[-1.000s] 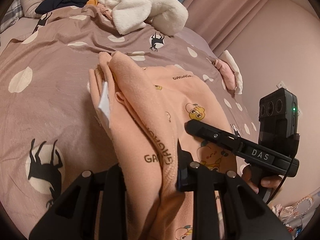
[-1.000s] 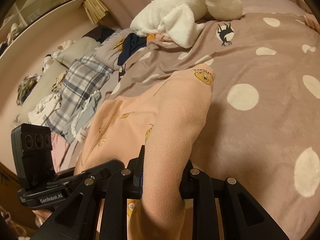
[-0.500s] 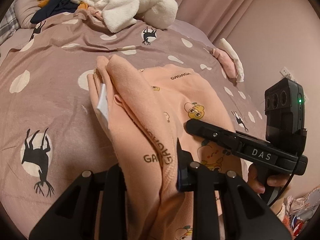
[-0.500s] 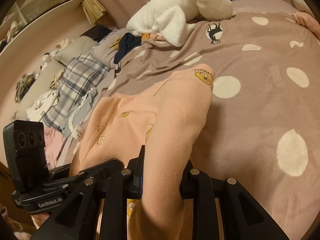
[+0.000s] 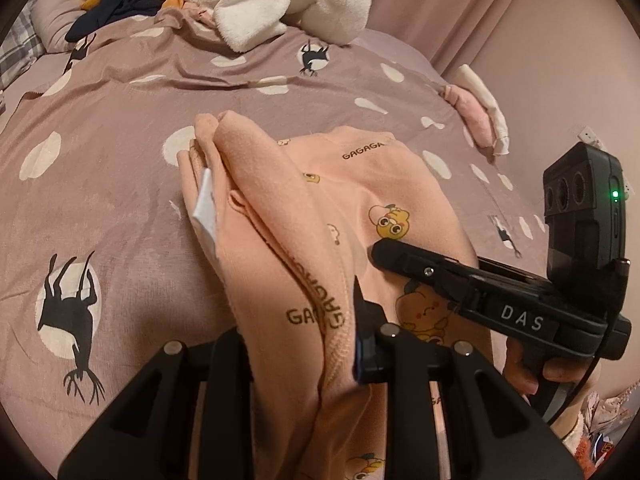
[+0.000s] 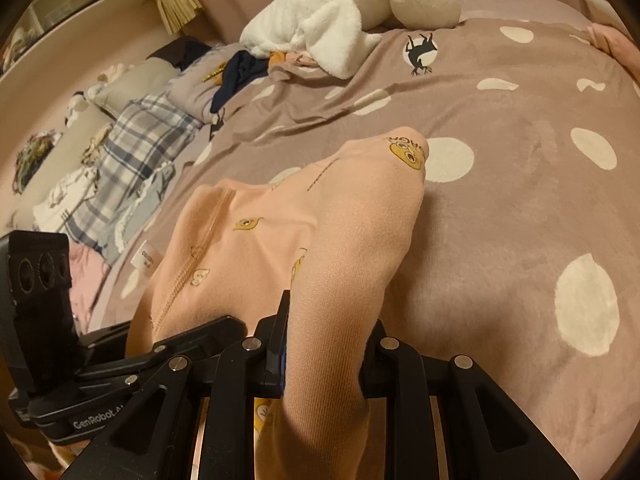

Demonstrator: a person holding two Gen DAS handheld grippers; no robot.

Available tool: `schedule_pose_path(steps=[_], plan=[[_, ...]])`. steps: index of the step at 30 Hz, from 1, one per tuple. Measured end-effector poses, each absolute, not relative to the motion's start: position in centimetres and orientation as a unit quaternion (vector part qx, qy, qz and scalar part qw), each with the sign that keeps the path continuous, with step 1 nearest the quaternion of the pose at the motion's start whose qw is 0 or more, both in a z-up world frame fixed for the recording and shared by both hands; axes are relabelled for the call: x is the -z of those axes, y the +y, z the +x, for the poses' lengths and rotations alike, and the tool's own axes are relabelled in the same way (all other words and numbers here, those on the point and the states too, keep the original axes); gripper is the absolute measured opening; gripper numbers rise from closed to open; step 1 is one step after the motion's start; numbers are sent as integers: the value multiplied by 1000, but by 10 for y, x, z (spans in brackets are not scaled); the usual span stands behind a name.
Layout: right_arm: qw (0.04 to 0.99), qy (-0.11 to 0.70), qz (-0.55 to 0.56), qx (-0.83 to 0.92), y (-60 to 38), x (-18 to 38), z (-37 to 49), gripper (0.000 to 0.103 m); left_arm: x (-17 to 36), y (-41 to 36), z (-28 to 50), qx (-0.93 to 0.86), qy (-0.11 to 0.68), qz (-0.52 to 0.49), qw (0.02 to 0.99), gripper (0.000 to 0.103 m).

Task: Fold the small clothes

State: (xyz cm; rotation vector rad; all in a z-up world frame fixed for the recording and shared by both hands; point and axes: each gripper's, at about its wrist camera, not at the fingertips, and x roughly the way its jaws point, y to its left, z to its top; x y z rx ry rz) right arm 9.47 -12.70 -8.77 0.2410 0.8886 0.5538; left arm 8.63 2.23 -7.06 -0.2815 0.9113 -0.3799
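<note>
Peach baby garment point(image 5: 352, 200), soft, light and floppy, drapes over the spotted bedspread point(image 5: 100, 184) toward twelve o'clock, its near hem pinched by left gripper point(image 5: 304, 352) and right gripper point(image 6: 324, 356), best held there.

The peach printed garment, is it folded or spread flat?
Partly folded: peach garment is bunched in ridges, both edges pinched up off the bedspread.

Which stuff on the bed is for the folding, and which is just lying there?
For folding: peach cartoon-print cotton garment, left gripper, right gripper.
Lying about: fluffy white fleece blanket, dark navy crumpled cloth, plaid pillow.
</note>
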Motion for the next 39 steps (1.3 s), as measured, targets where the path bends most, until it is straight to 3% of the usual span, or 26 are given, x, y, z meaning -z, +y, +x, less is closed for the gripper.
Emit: schedule_pose_path(steps=[13,15,17,22,27,33,39], plan=[[850,447,106,-260,-121,112,104,25,97,28,100,164,461,-143,860,28],[851,448,103,-255,-121,115,104,27,100,24,100,153,460,-128,865,40],[855,447,93,-248,-119,119,103,36,105,22,103,139,462,-118,868,54],[858,443,99,-241,-122,119,103,46,107,30,106,126,465,-129,867,73],[859,446,104,-230,-130,118,103,58,104,35,106,89,468,-113,872,102],[863,449,82,-216,-125,115,101,68,99,46,104,65,466,-113,875,103],[867,451,74,-198,-128,111,101,70,90,51,98,46,463,-101,880,103]])
